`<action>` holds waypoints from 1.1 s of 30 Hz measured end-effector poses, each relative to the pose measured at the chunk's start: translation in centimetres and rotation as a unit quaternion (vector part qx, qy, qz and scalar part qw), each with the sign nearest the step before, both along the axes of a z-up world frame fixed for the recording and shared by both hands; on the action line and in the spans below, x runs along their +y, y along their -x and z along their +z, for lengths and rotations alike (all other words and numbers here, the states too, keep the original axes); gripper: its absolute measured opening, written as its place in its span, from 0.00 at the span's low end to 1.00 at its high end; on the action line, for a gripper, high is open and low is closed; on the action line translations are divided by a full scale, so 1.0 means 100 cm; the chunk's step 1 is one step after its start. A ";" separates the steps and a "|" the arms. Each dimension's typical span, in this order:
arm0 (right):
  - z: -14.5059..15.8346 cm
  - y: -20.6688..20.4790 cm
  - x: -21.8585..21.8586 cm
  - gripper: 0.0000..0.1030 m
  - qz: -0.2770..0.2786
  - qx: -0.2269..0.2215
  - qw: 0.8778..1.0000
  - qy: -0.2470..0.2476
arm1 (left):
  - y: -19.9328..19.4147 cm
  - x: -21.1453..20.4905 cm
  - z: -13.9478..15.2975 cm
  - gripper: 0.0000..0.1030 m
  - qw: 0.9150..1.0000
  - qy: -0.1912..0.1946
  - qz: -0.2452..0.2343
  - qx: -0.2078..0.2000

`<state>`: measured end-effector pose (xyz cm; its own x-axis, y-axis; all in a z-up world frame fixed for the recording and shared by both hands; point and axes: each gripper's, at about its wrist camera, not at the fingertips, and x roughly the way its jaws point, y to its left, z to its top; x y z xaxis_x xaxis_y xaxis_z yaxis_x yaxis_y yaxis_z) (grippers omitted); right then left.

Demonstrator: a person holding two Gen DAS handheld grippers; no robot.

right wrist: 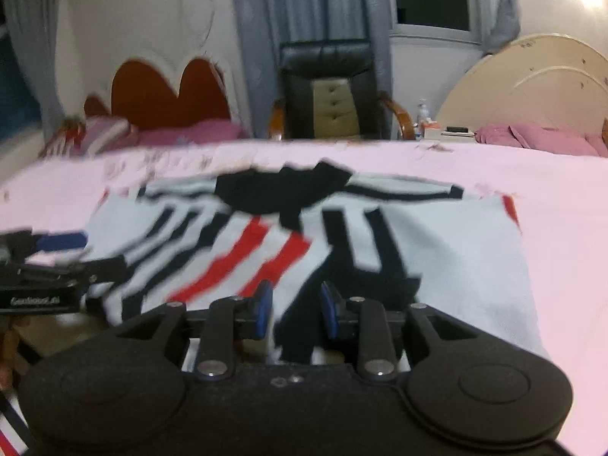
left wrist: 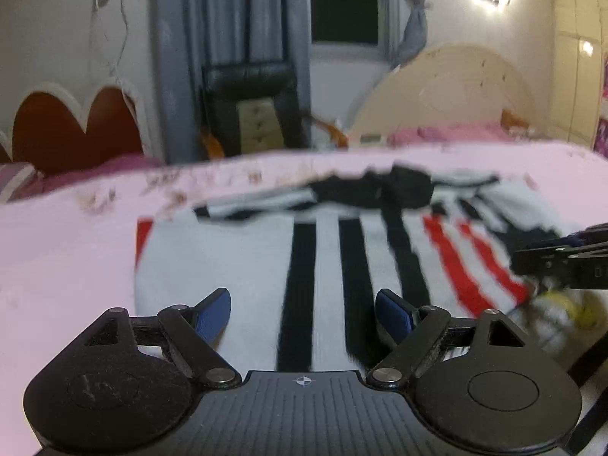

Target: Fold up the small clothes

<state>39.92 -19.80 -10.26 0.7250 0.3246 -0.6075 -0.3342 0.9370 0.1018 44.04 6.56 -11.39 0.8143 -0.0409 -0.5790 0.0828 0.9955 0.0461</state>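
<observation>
Where the pink sheet (right wrist: pixel 562 228) is spread flat, a small white shirt (left wrist: pixel 228 258) with black and red stripes and a black collar is laid out, its near hem just ahead of both tools. The left gripper (left wrist: pixel 303 309) is held wide open above the near hem, with nothing seen gripped between its blue pads (left wrist: pixel 212 313). The right gripper (right wrist: pixel 296 309) is seen narrowly parted, a black-striped fold of the shirt lying between its pads, though whether they press on it cannot be told.

Shirt (right wrist: pixel 448 250) soft knit cloth; sheet (right wrist: pixel 562 205) matt cloth; chair (right wrist: pixel 326 57) glossy leather
</observation>
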 end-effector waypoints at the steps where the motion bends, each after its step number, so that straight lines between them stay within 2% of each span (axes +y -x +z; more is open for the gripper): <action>1: -0.004 0.000 0.000 0.26 -0.010 0.005 1.000 0.012 | 0.000 0.003 -0.004 0.86 1.000 0.003 0.005 0.008; 3: -0.007 0.002 -0.007 0.25 -0.060 -0.005 0.998 0.035 | 0.002 0.009 -0.005 0.94 0.999 -0.012 0.025 0.019; 5: -0.008 0.002 -0.016 0.26 -0.098 -0.005 0.994 0.046 | 0.008 0.011 -0.004 0.94 0.999 -0.021 0.033 0.021; 7: -0.009 -0.002 -0.020 0.32 -0.103 0.004 0.993 0.048 | 0.012 0.013 -0.007 0.94 0.999 -0.023 0.029 0.019; 11: -0.005 -0.007 -0.017 0.32 -0.097 0.014 0.994 0.058 | 0.011 0.016 -0.003 0.94 0.999 -0.017 0.028 0.023; 12: -0.001 -0.005 -0.018 0.29 -0.100 0.014 0.993 0.056 | 0.015 0.017 0.001 0.94 0.999 -0.018 0.029 0.023; 15: 0.017 0.021 -0.028 0.30 -0.125 -0.023 0.991 0.045 | 0.038 0.023 0.016 0.94 0.999 -0.022 0.029 0.002; 17: 0.025 0.042 -0.037 0.30 -0.131 -0.030 0.990 0.032 | 0.054 0.028 0.019 0.94 0.999 -0.019 0.031 0.004; 23: 0.030 0.091 -0.055 0.30 -0.151 -0.016 0.988 0.025 | 0.104 0.039 0.016 0.94 0.999 -0.012 0.033 0.012; 30: 0.029 0.136 -0.067 0.31 -0.155 0.005 0.987 0.027 | 0.152 0.043 0.009 0.94 0.998 -0.036 0.036 0.030; 33: 0.030 0.149 -0.072 0.32 -0.163 0.014 0.986 0.009 | 0.173 0.040 0.015 0.94 0.998 -0.040 0.042 0.029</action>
<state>25.00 -26.97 -7.28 0.7714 0.0657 -0.6330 -0.0118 0.9960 0.0890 26.76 10.55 -9.90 0.7785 0.0740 -0.6233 0.0046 0.9923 0.1236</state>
